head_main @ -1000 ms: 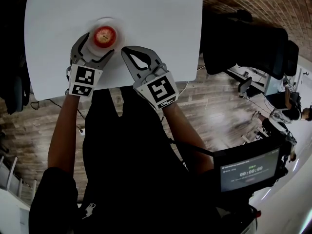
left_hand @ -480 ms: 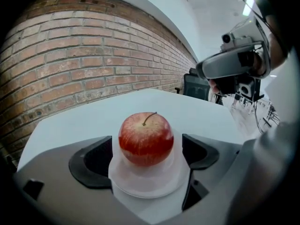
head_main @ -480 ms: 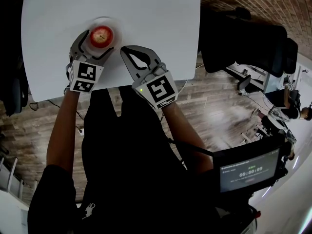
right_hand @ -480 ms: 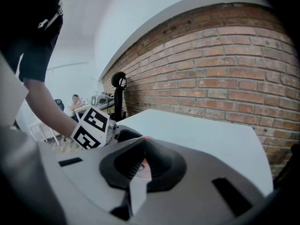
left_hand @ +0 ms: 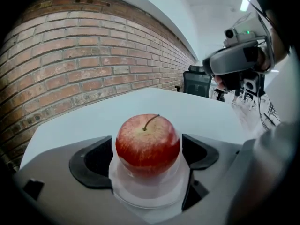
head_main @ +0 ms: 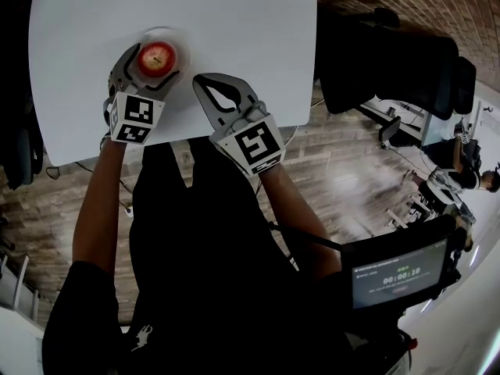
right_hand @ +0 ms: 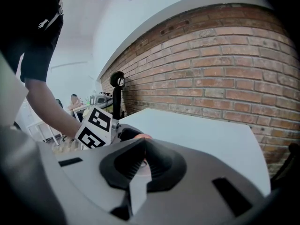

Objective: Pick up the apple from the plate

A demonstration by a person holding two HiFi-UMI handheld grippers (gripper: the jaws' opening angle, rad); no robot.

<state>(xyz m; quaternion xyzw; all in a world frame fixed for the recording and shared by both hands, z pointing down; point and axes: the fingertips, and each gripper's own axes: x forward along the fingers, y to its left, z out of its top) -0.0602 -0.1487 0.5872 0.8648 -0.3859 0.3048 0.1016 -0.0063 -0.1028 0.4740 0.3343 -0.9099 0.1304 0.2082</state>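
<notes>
Right, the apple [left_hand: 147, 140] sits stem-up on a small clear plate [left_hand: 146, 198] on the white table [head_main: 234, 30]. The left gripper [head_main: 151, 62] has its jaws spread either side, not yet pinching. The right gripper [right_hand: 142, 146] is clenched on nothing nearby. The apple looks firm, smooth and probably slippery, so squeeze across its widest middle.

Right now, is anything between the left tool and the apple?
Nothing visible stands in the way. The apple sits on its plate, directly between the open jaws of the left tool, with one jaw on each side and a small gap to each.
</notes>
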